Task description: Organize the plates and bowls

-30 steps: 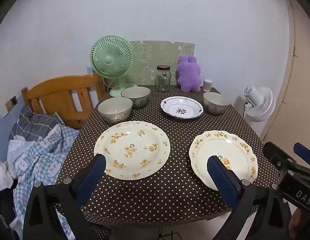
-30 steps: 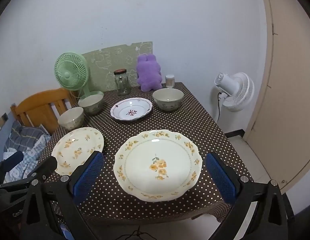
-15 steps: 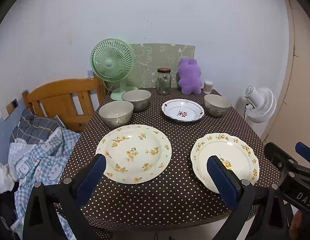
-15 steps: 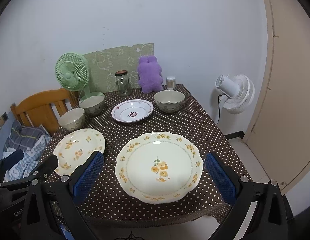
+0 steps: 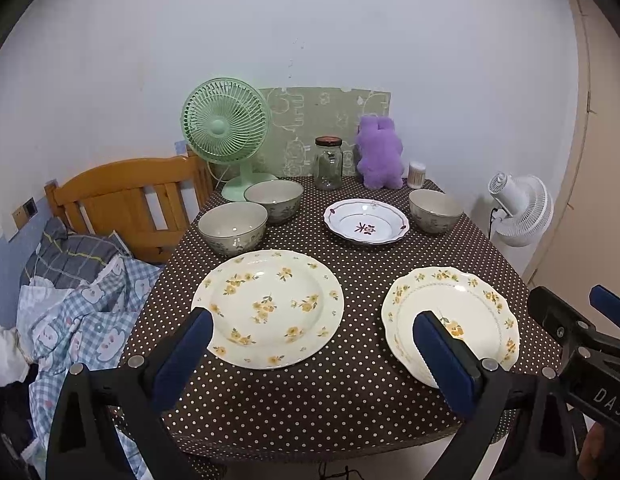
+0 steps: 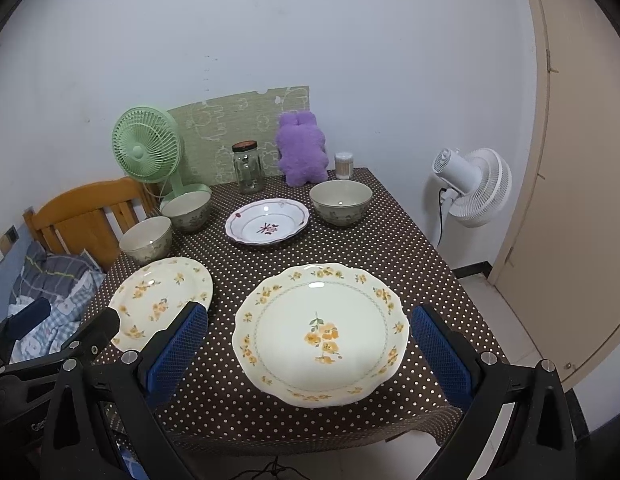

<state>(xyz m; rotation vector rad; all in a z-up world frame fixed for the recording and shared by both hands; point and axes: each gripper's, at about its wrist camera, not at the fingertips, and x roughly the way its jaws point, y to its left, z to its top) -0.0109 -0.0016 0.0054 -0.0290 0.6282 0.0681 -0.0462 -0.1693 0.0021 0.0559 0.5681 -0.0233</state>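
Table [image 6: 410, 240], plate [image 6: 322, 332] between gripper [image 6: 310, 344] fingers

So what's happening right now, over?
Left gripper and right gripper open, empty, hovering at the near table edge. Two floral plates, red-trimmed dish, three bowls all separate, unstacked. Nothing blocking.

Cream yellow-flowered plates [image 5: 270, 304] on brown white-dotted tablecloth [image 5: 350, 392]; mint fan [image 5: 224, 124], purple plush [image 5: 379, 152].
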